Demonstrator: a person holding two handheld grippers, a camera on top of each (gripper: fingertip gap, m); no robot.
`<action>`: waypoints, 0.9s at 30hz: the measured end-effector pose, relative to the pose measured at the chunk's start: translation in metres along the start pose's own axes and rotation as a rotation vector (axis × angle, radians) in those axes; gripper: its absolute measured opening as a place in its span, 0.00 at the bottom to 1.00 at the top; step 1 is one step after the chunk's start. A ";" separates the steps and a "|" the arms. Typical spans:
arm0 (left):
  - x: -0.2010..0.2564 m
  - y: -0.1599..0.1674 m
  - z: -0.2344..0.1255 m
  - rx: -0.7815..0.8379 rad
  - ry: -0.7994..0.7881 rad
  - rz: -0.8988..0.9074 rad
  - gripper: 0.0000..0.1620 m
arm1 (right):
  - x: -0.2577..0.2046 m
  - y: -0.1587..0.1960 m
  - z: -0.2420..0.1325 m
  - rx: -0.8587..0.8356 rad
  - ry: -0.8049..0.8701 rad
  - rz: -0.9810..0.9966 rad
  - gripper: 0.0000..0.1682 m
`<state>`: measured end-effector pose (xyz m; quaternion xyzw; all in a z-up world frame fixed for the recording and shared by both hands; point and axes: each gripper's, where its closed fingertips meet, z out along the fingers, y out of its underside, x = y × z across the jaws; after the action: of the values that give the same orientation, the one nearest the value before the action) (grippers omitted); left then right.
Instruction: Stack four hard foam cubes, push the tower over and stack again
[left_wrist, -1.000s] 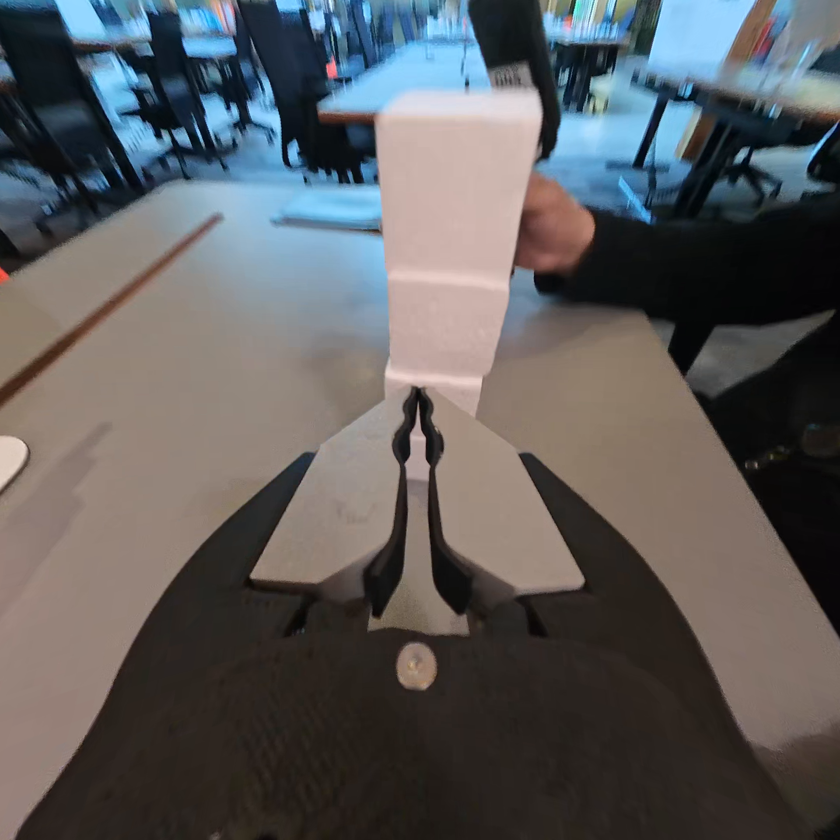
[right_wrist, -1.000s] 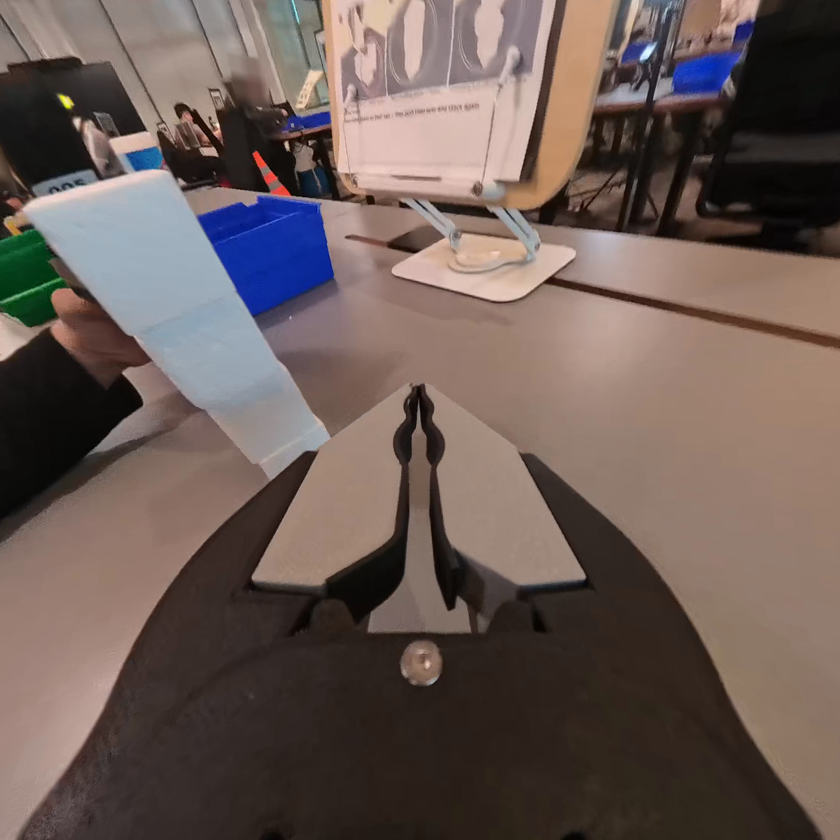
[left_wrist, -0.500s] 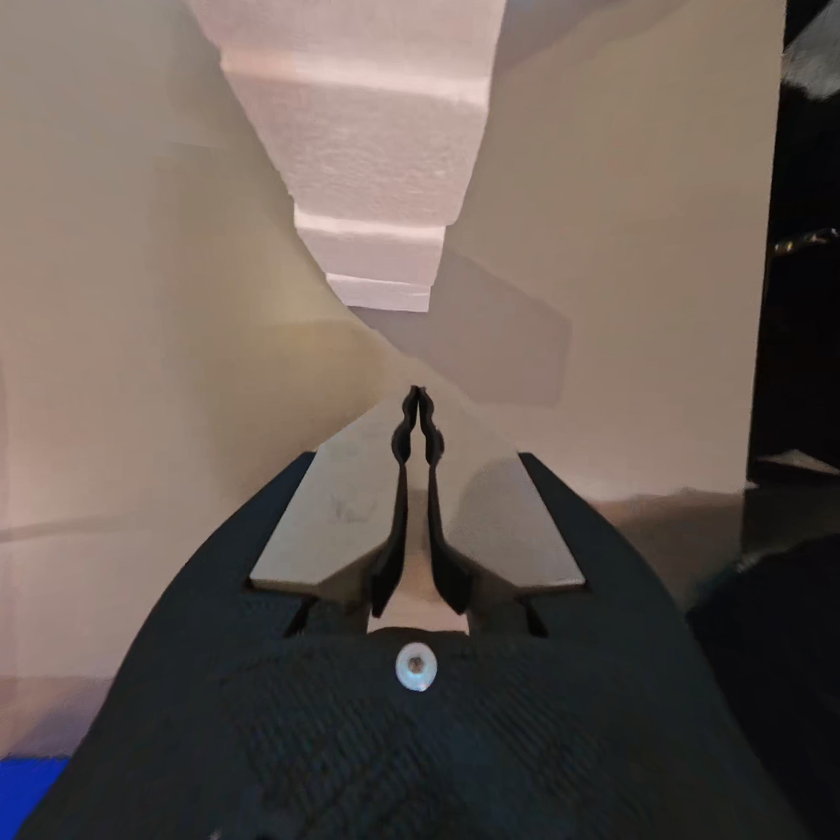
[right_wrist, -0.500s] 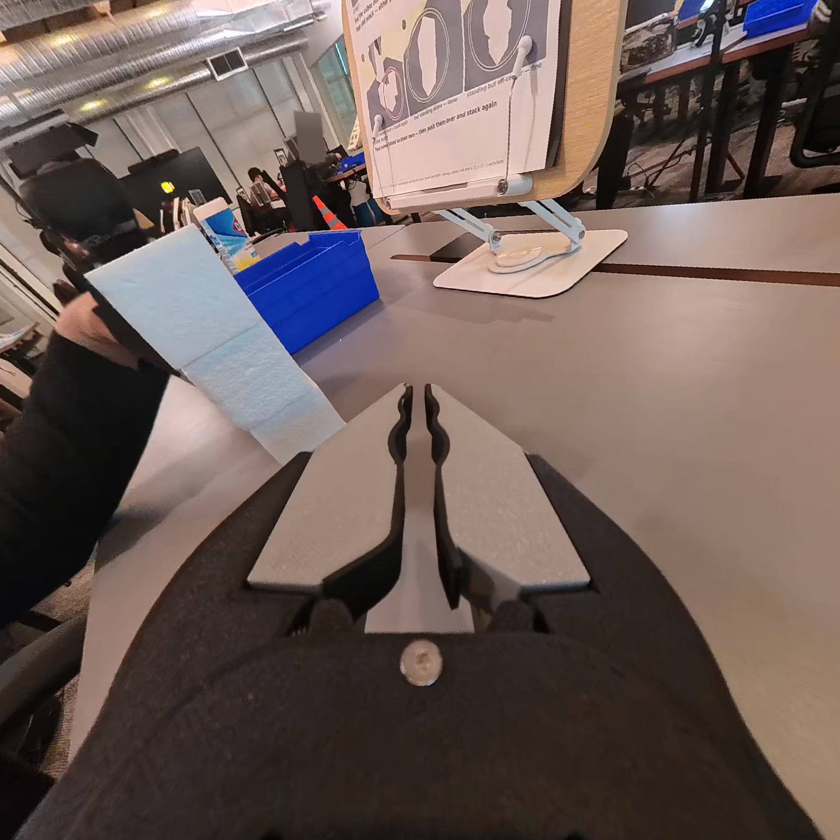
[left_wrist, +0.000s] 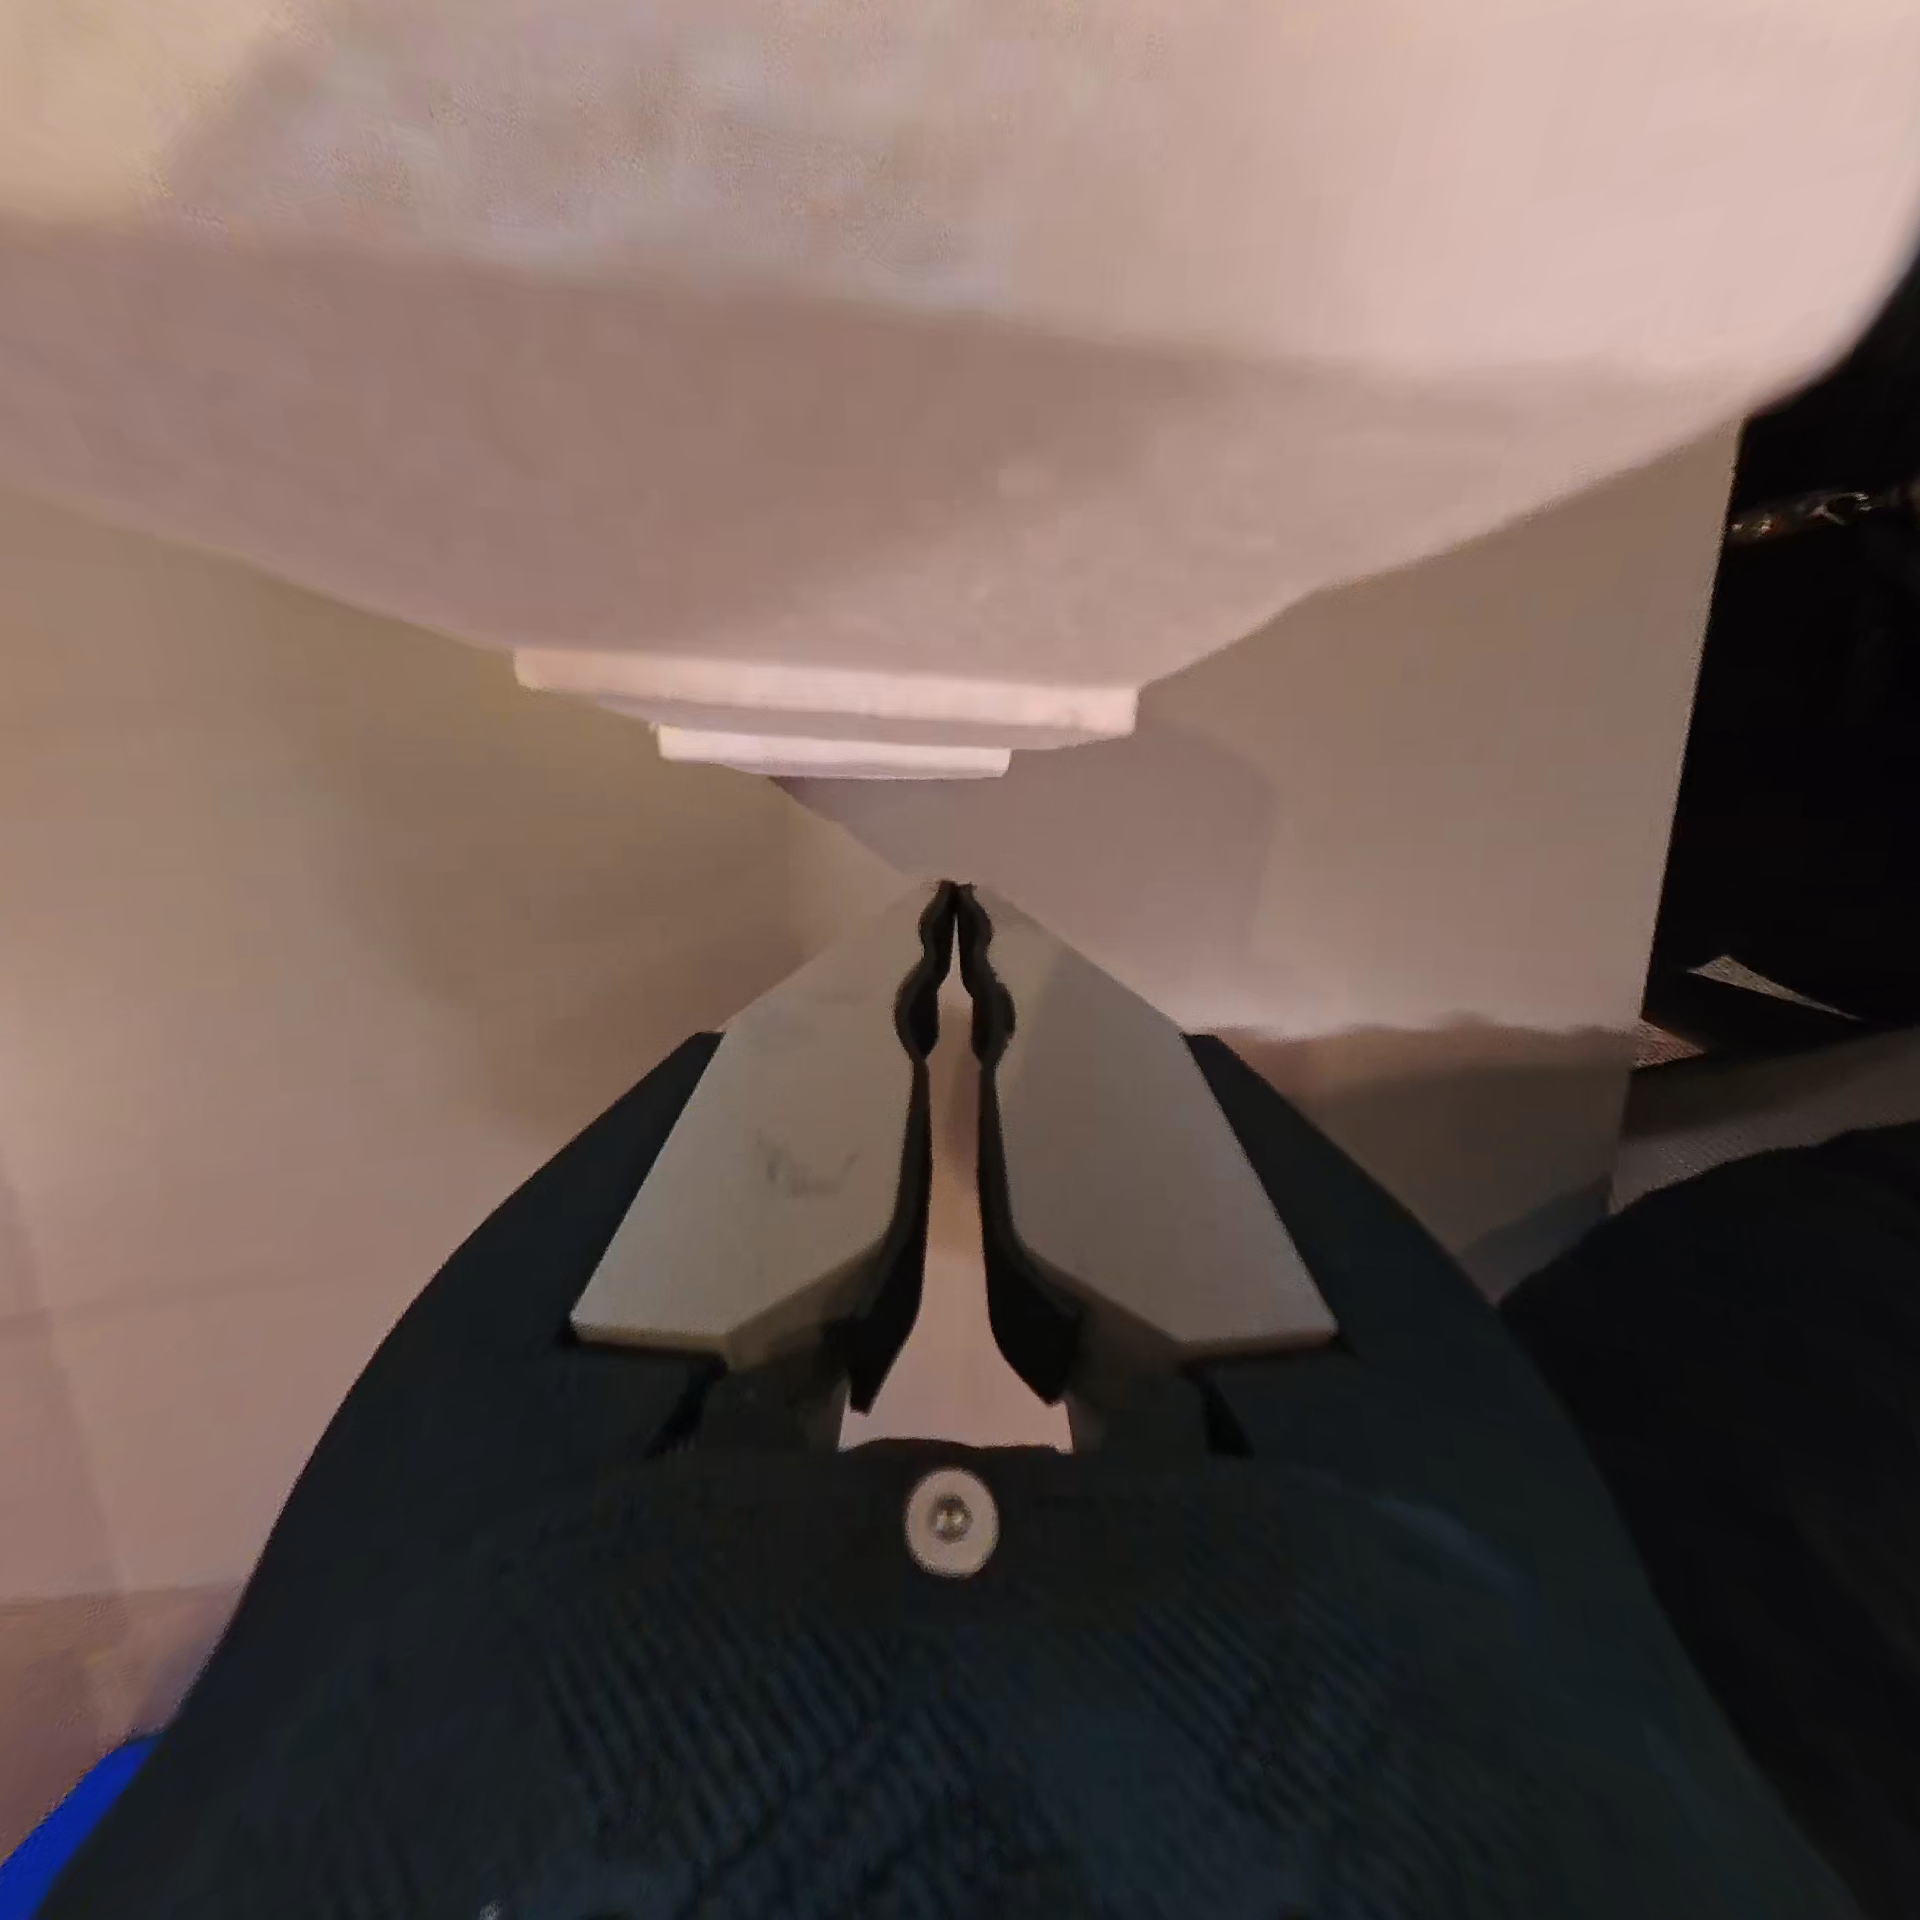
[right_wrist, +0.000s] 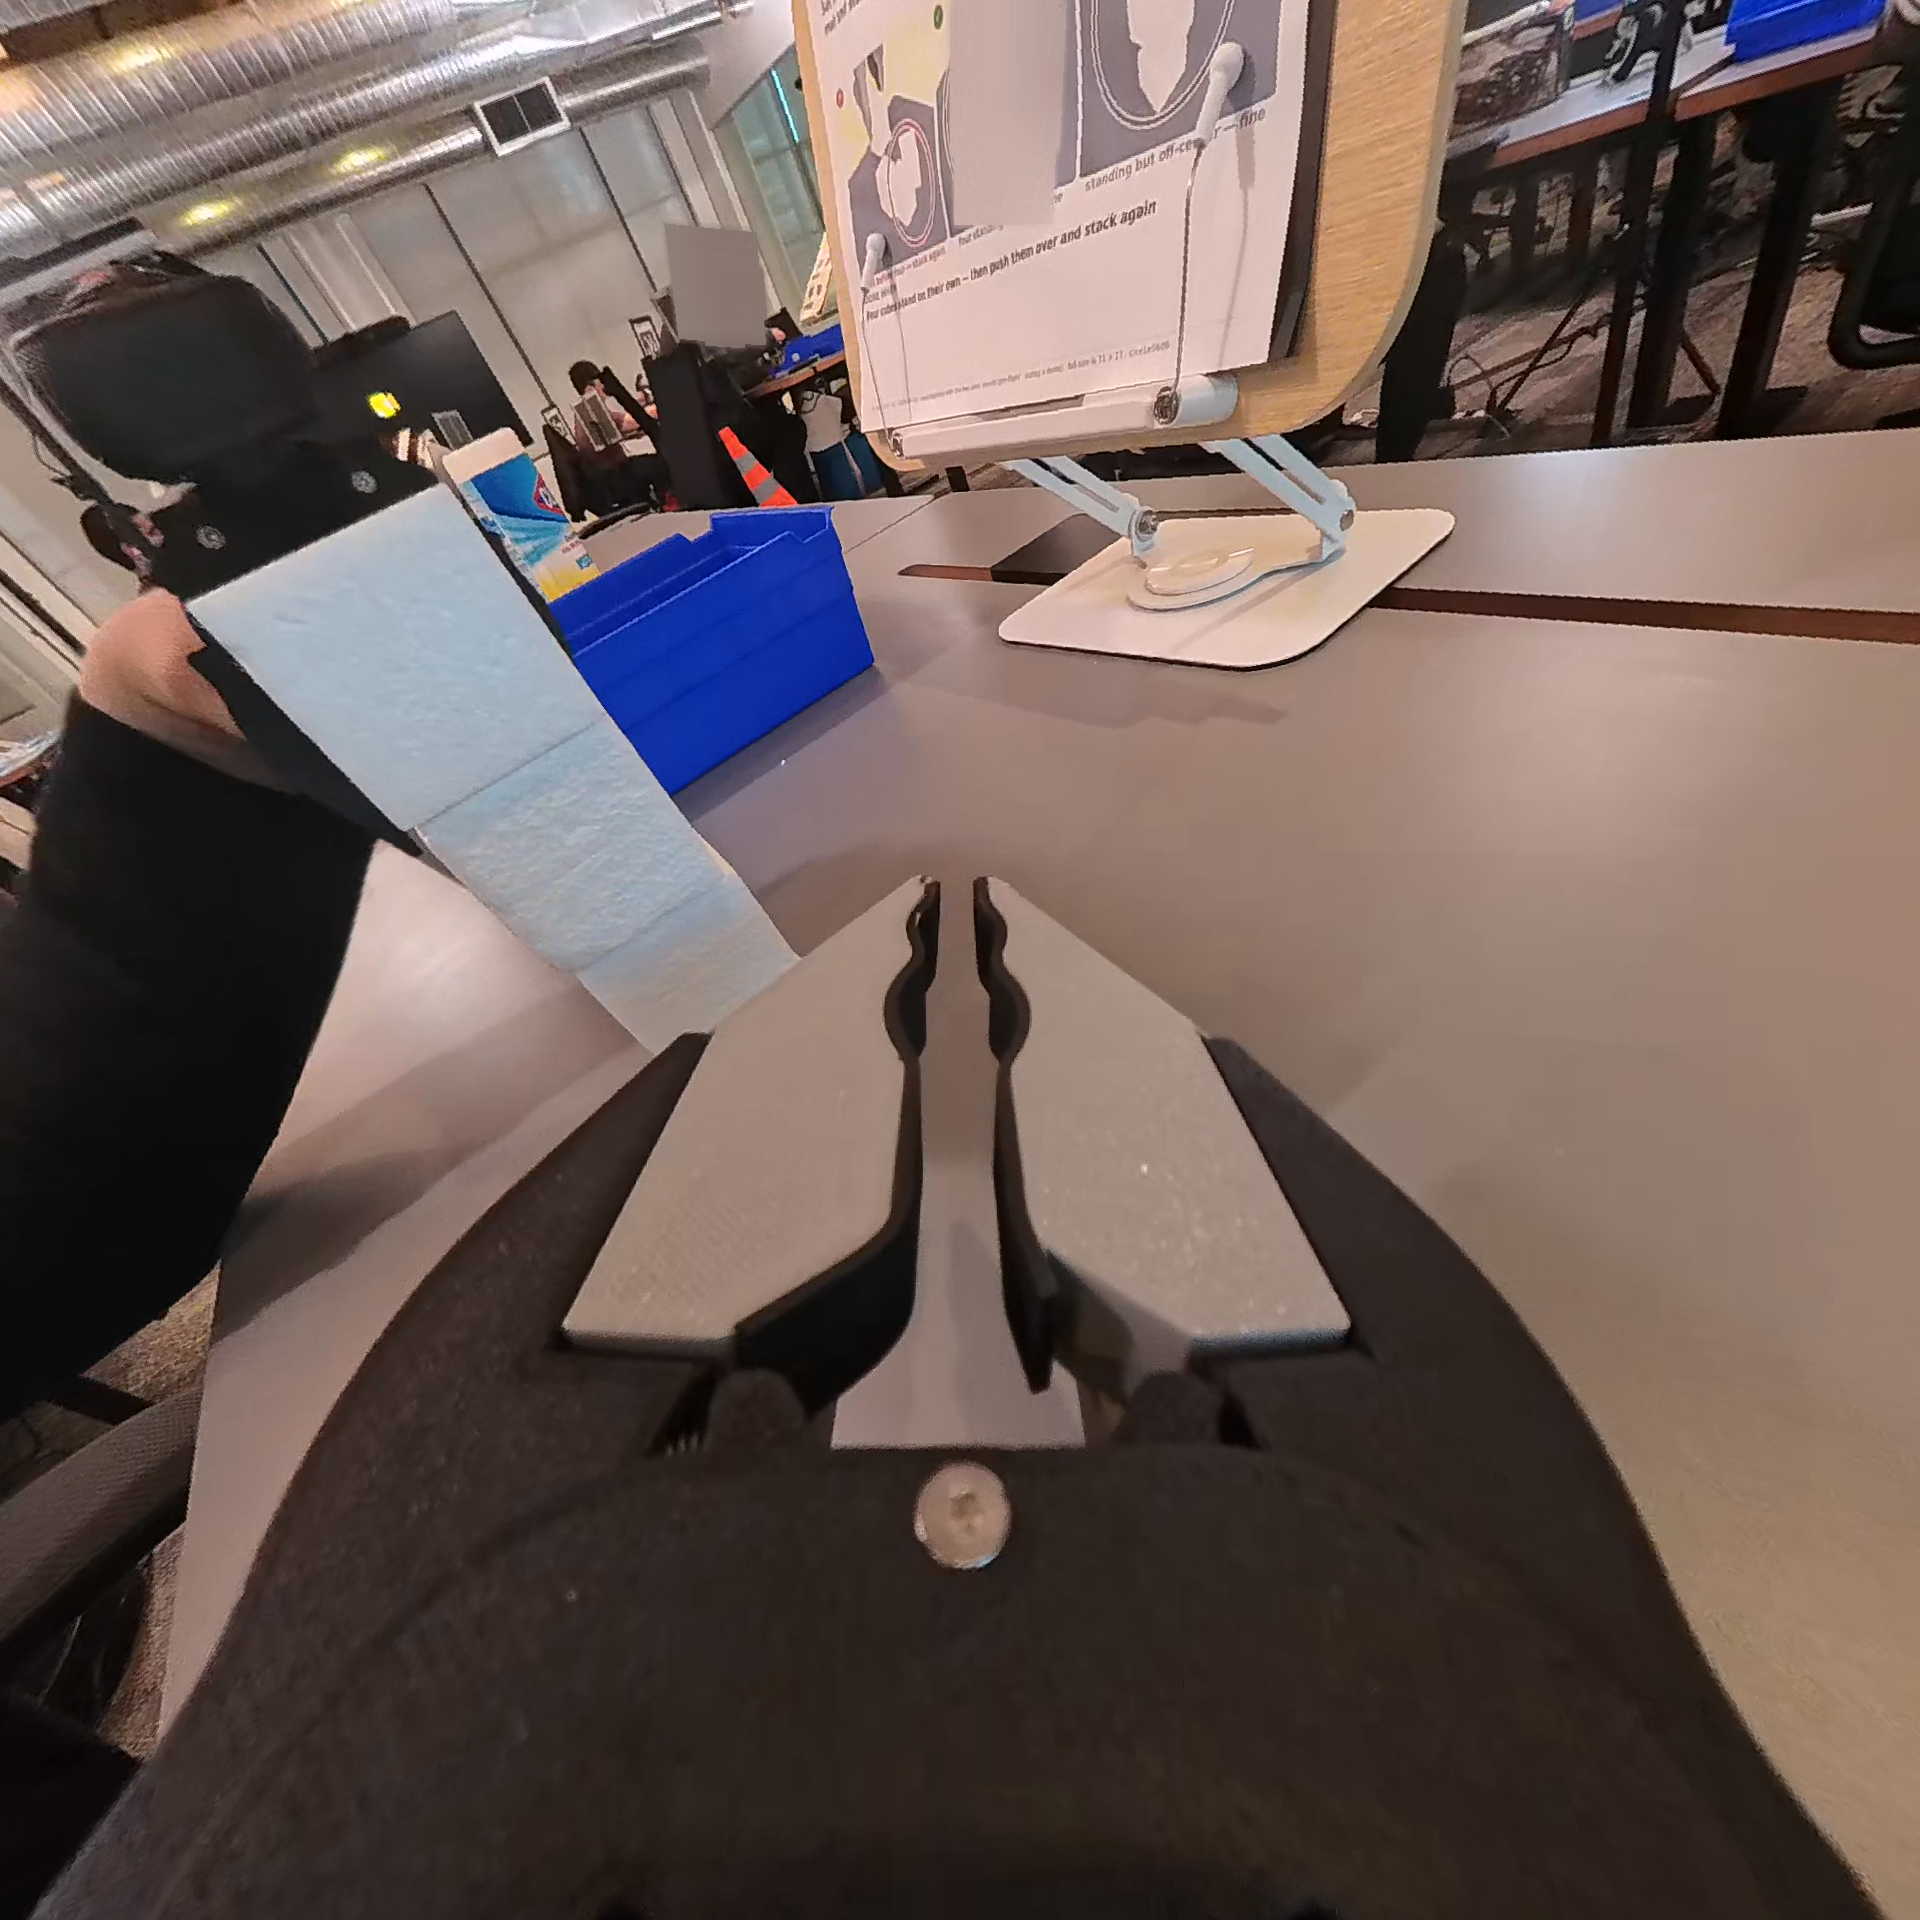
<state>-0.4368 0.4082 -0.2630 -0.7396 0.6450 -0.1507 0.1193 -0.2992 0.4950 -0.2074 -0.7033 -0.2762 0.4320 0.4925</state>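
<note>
White foam tower (right_wrist: 499, 769) upright on grey table (right_wrist: 1455, 883), blue bin (right_wrist: 727, 634) behind

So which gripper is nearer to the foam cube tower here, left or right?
Left. The left gripper, jaws shut, looks down the foam cube tower from close above its top. The right gripper, jaws slightly apart, sits beside the tower's base, not touching.

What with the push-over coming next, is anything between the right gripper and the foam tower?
Nothing visible. The foam tower stands just left of the right gripper, its base hidden behind that gripper.
</note>
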 end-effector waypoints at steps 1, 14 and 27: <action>0.002 -0.002 0.001 0.000 0.012 0.006 0.00 | 0.001 0.000 0.000 0.000 0.004 0.001 0.02; -0.001 -0.031 0.005 -0.006 -0.011 0.072 0.00 | 0.040 0.013 -0.010 -0.110 0.228 -0.075 0.02; -0.003 -0.057 0.007 0.004 -0.020 0.121 0.00 | 0.044 0.028 -0.008 -0.197 0.226 -0.059 0.04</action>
<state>-0.3824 0.4193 -0.2484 -0.7005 0.6869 -0.1372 0.1361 -0.2723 0.5173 -0.2468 -0.7839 -0.2805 0.3065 0.4613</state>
